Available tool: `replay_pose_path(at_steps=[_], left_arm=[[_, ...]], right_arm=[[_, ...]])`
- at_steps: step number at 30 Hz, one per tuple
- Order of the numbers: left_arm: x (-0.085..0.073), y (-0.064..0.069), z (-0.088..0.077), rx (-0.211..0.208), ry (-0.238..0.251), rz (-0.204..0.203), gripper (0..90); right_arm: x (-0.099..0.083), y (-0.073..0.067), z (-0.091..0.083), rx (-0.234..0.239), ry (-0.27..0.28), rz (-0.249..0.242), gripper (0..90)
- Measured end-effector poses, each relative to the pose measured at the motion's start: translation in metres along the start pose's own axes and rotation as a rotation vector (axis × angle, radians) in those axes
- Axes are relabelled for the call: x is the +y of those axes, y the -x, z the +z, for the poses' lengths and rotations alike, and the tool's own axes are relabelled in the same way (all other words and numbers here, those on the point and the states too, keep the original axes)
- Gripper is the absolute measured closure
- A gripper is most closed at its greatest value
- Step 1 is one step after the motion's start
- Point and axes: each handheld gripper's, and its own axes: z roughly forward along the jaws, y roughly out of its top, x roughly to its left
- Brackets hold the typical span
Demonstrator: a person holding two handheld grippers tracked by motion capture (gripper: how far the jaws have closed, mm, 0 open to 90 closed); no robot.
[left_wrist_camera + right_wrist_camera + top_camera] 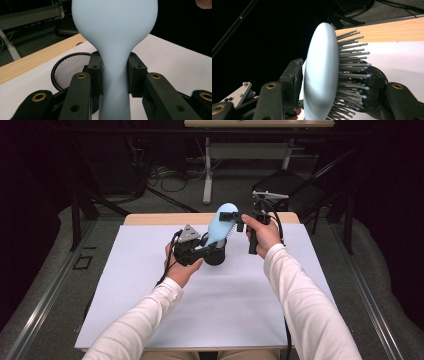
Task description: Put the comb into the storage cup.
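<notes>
A pale blue brush [220,224] is held up over the far middle of the table [150,310], near its far wooden edge, just above a black mesh cup [216,256]. The left gripper [200,251] pinches the brush by its narrow handle: in the left gripper view both pads [96,72] sit flat against the neck [115,75], with the cup [71,68] just behind and below them. The right gripper [239,220] comes in from the right at the head; in the right gripper view one pad [293,75] lies against the smooth back of the head [320,75] while the other [377,82] meets the bristle [352,65] tips, so it is pinching the head across its thickness, though how firm the hold on the bristle side is cannot be told. That is the weak point, I judge: bristles give and bend, so the head could twist or slide out if the left gripper lets go early. With both grippers holding, any pull or turn by one hand against the other could lever the handle out of the left pads. A brush slipping free here would likely strike the cup and tip it, or roll toward the far edge.
</notes>
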Motion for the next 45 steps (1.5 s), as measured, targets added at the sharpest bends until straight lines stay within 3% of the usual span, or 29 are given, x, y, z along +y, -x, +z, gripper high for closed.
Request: replay_pose_path(at_steps=[29,45], left_arm=[[-0.0029,0.0019,0.0023,-0.005,0.006,0.002,69.2],[-0.004,0.0013,0.0029,-0.006,0.007,-0.006,68.3]], right_arm=[[-0.0013,0.0037,0.0009,0.024,-0.015,0.068,48.0],[-0.0023,0.0043,0.0012,0.026,-0.02,0.072,48.8]])
